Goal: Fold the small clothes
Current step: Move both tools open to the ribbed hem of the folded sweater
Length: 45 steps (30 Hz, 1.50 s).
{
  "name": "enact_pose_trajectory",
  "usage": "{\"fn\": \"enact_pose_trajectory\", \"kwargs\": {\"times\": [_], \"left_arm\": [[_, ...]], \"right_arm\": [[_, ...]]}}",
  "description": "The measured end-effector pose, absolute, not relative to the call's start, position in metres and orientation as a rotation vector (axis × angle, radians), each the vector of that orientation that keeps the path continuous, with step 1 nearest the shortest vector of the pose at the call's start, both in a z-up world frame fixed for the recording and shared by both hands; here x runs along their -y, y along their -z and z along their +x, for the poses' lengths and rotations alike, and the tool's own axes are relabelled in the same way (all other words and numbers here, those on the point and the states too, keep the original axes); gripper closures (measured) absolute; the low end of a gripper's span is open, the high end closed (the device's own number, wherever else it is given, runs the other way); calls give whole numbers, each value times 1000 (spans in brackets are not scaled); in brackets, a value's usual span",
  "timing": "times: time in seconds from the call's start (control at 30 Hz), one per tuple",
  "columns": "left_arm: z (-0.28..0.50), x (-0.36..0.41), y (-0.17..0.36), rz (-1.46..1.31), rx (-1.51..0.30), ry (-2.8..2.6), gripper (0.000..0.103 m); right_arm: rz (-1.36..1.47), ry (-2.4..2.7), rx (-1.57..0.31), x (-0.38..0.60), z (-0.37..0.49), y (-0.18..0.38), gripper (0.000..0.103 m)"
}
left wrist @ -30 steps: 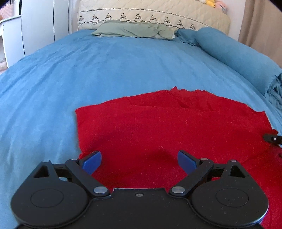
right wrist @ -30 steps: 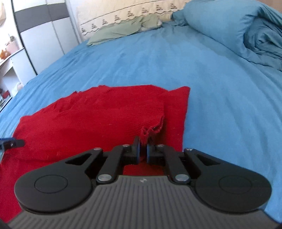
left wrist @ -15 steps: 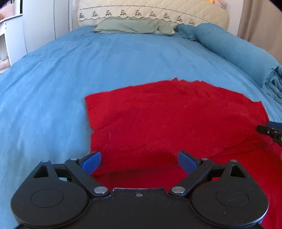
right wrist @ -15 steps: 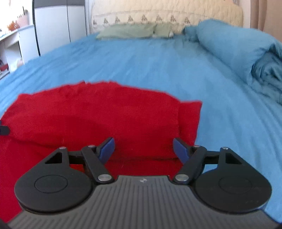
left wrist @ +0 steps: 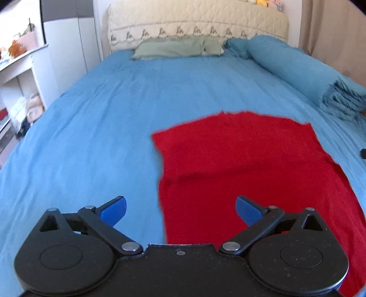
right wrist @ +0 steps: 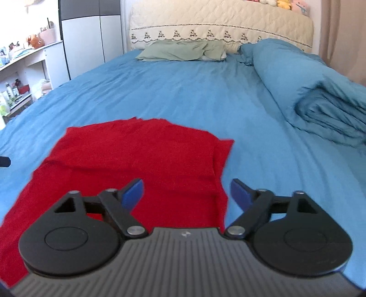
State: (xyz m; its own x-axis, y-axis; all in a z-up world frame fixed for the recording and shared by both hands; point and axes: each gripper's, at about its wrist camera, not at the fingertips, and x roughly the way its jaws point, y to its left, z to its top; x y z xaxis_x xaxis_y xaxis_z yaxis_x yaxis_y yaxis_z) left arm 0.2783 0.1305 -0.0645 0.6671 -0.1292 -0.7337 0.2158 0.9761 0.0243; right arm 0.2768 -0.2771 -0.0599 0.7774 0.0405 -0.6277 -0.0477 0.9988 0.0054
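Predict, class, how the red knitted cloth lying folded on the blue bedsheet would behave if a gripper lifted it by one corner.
The red knitted cloth would probably droop and unfold, since it lies limp with soft creases. It looks light: it barely dents the blue bedsheet. Its fuzzy weave likely grips rather than slips between pads.

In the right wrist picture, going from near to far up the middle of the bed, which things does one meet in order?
Right gripper, its jaws opening with nothing gripped → red cloth → bare blue sheet → green pillow → cream headboard.
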Motion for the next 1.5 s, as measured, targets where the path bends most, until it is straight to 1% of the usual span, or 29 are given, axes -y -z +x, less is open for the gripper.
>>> {"fn": "enact_pose_trajectory", "kwargs": {"times": [0.1,0.17,0.33,0.53,0.67,0.8,0.87,1.0,1.17,1.23,1.33,1.4,1.5], "left_arm": [[238,-142,70,62,-912,199,0],[210,-148,83,38,-955,210,0],[158,-154,119,-20,-1039,199,0],[127,-156,146,-84,-1063,223,2],[126,-156,158,-121,-1056,211,6],[128,-151,166,-101,-1037,196,6],[128,-151,168,-113,-1026,191,6],[125,-152,169,-103,-1017,196,6],[126,-149,170,-90,-1017,205,6],[126,-149,169,-86,-1014,206,7],[123,-145,167,-69,-1007,219,15],[123,-143,166,-61,-1003,232,22],[122,-141,165,-53,-998,244,28]], "right_arm": [[3,-49,-698,277,219,50,0],[-5,-44,-726,275,183,54,0],[-17,-23,-782,265,112,83,0],[35,-16,-838,264,68,118,0],[94,-17,-846,269,55,132,0],[113,-30,-863,267,57,141,0],[124,-40,-876,266,59,145,5],[152,-48,-891,265,64,151,7],[162,-63,-912,262,70,156,14],[164,-61,-915,260,70,157,14],[169,-57,-913,260,69,157,14],[172,-56,-913,261,69,157,14],[173,-54,-911,261,68,157,14]]}}
